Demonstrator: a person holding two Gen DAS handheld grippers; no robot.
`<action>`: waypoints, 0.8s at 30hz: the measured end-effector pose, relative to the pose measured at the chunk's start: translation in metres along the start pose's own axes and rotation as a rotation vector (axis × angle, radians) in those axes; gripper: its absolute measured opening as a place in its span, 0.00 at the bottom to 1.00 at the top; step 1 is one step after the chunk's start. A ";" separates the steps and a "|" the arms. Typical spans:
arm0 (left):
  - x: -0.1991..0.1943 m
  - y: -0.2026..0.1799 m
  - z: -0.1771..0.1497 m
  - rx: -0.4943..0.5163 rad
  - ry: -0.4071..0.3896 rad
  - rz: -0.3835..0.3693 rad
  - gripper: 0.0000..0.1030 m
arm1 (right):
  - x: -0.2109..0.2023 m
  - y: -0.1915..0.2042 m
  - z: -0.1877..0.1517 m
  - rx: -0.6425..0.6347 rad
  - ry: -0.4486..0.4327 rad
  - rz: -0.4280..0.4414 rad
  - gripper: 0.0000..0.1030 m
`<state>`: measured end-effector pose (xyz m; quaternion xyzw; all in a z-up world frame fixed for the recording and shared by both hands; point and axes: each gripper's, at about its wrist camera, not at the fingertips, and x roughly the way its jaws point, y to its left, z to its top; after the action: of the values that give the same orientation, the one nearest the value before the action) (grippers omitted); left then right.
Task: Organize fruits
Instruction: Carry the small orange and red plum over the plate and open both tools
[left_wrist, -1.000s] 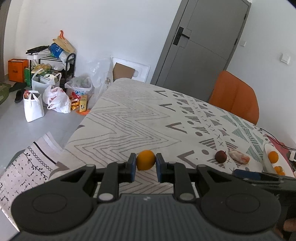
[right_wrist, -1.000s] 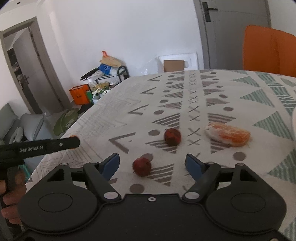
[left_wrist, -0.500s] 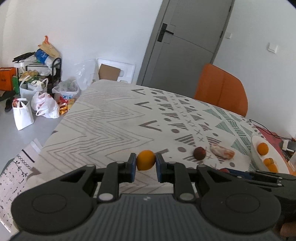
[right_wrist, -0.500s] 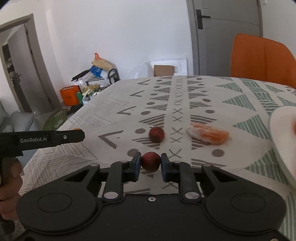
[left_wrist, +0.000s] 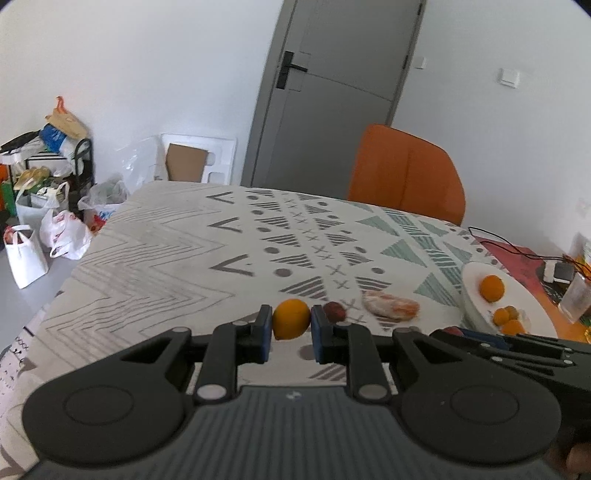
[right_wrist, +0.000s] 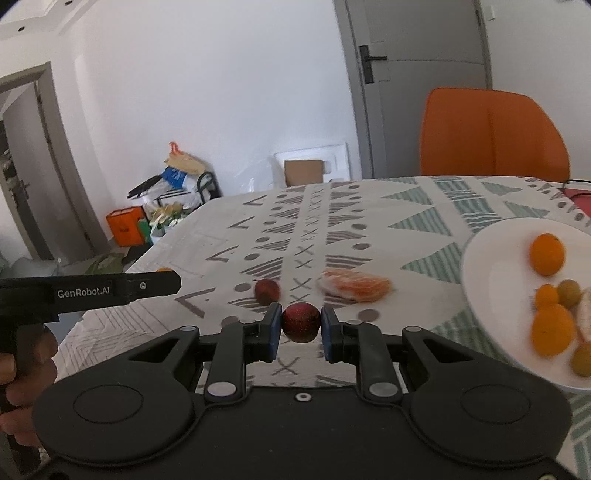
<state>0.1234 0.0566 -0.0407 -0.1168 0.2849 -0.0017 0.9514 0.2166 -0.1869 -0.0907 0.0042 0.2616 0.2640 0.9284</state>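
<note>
Both grippers loaded above the patterned tablecloth (left_wrist: 177, 266).
Left wrist: left gripper (left_wrist: 291, 325) clamped on an orange (left_wrist: 291, 323), white plate (left_wrist: 528, 295) at 3 o'clock. Right wrist: right gripper (right_wrist: 301, 325) pinching a dark red fruit (right_wrist: 301, 322), plate (right_wrist: 491, 295) of oranges at 3 o'clock.

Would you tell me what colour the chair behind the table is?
Orange; the chair shows best in the right wrist view.

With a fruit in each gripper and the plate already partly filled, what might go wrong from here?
1. The orange and the dark red fruit are round and pinched only at their sides, so either may slip out.
2. The white plate already holds several fruits; a dropped one may knock them or roll off.
3. The two grippers are close together and may collide near the plate.
</note>
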 end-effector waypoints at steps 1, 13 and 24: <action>0.000 -0.004 0.000 0.005 0.000 -0.005 0.20 | -0.002 -0.002 0.000 0.004 -0.005 -0.004 0.20; 0.004 -0.051 0.003 0.074 -0.005 -0.061 0.20 | -0.030 -0.037 -0.003 0.056 -0.059 -0.050 0.20; 0.014 -0.095 0.006 0.148 -0.002 -0.118 0.20 | -0.052 -0.073 -0.007 0.110 -0.108 -0.089 0.20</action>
<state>0.1449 -0.0351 -0.0223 -0.0627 0.2756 -0.0785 0.9560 0.2109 -0.2765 -0.0825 0.0576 0.2251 0.2069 0.9504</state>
